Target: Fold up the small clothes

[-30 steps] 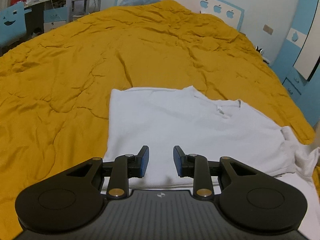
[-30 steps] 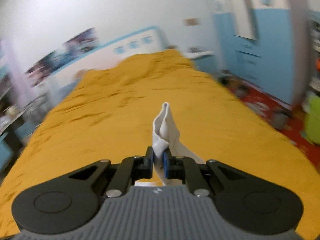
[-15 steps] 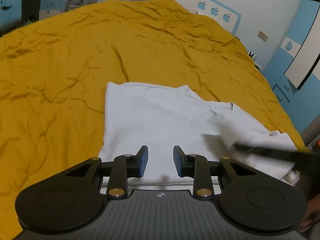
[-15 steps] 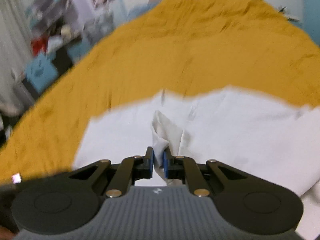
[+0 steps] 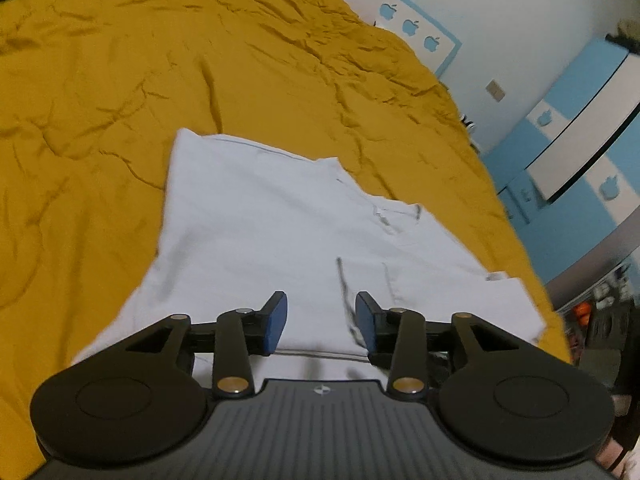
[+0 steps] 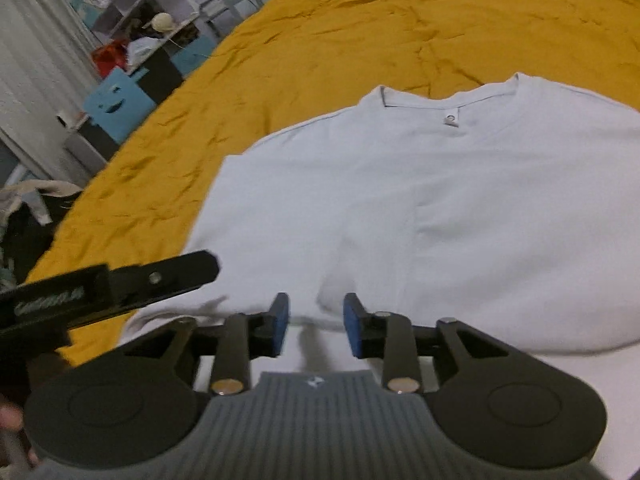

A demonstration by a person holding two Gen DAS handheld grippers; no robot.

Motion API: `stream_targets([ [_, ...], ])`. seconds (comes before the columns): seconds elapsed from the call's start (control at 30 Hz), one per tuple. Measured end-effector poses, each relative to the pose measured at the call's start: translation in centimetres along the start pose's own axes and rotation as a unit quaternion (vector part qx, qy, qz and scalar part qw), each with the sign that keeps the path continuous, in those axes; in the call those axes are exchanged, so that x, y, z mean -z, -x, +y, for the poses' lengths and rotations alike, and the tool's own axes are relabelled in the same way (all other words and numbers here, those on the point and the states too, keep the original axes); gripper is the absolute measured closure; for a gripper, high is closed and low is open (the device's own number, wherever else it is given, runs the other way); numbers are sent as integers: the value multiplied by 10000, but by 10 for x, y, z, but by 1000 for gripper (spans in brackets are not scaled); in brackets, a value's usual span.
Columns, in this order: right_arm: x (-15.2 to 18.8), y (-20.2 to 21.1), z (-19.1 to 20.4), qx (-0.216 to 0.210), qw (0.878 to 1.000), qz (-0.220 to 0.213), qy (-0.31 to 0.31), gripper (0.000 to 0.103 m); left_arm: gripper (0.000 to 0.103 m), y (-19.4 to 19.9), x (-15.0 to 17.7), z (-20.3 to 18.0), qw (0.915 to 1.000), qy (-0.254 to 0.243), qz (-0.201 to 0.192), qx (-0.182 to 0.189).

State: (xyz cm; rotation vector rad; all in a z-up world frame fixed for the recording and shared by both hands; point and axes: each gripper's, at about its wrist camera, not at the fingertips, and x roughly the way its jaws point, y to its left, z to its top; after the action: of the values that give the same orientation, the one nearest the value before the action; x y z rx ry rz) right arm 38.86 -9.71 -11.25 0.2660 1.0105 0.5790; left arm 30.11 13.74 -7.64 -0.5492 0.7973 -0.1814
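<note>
A white T-shirt (image 5: pixel 280 232) lies flat on the mustard-yellow bedspread (image 5: pixel 120 80), both sides folded inward, collar toward the far side. In the right wrist view the shirt (image 6: pixel 460 200) shows its collar and neck label. My left gripper (image 5: pixel 321 316) is open and empty, just above the shirt's near edge. My right gripper (image 6: pixel 315 320) is open and empty, low over the shirt's near part. The left gripper's finger (image 6: pixel 160 276) reaches in from the left of the right wrist view.
The bed fills most of both views. A white and blue headboard (image 5: pixel 412 28) and blue cabinets (image 5: pixel 580 152) stand at the right. Shelves with clutter (image 6: pixel 132 40) and a blue box (image 6: pixel 116 104) stand beyond the bed's left side.
My right gripper carried the shirt's sleeve across over the body, laid it down and opened. My left gripper stayed open and moved closer over the shirt.
</note>
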Motion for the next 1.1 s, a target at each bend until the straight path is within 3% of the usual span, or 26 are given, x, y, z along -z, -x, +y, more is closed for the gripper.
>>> stream_targets([
  [0.13,15,42,-4,66,9997,-237,67,61,49,-6,-2,0,9991,278,109,285],
  [0.37,38,107,-47,905,9918,-904,13,60,49,-52,-3,-12,9952,514,687,465],
  [0.63,70,166,-110,1570,9765,-1368,-550,59,50,-96,-1,-28,9939,532,957,150],
  [0.67,74,170,-118,1612,9749,-1394,-638,59,53,-99,0,-30,9939,491,977,150],
  [0.77,80,180,-134,1721,9719,-1429,-734,59,76,-104,3,-39,9948,317,965,-50],
  [0.83,81,180,-140,1820,9705,-1428,-684,59,100,-103,2,-42,9956,205,897,-178],
  [1.0,80,178,-142,1760,9715,-1519,-464,60,101,-71,-19,-72,9987,22,431,284],
  [1.1,75,169,-135,1553,9761,-1465,-397,73,101,-50,-46,-117,9970,-413,175,636],
])
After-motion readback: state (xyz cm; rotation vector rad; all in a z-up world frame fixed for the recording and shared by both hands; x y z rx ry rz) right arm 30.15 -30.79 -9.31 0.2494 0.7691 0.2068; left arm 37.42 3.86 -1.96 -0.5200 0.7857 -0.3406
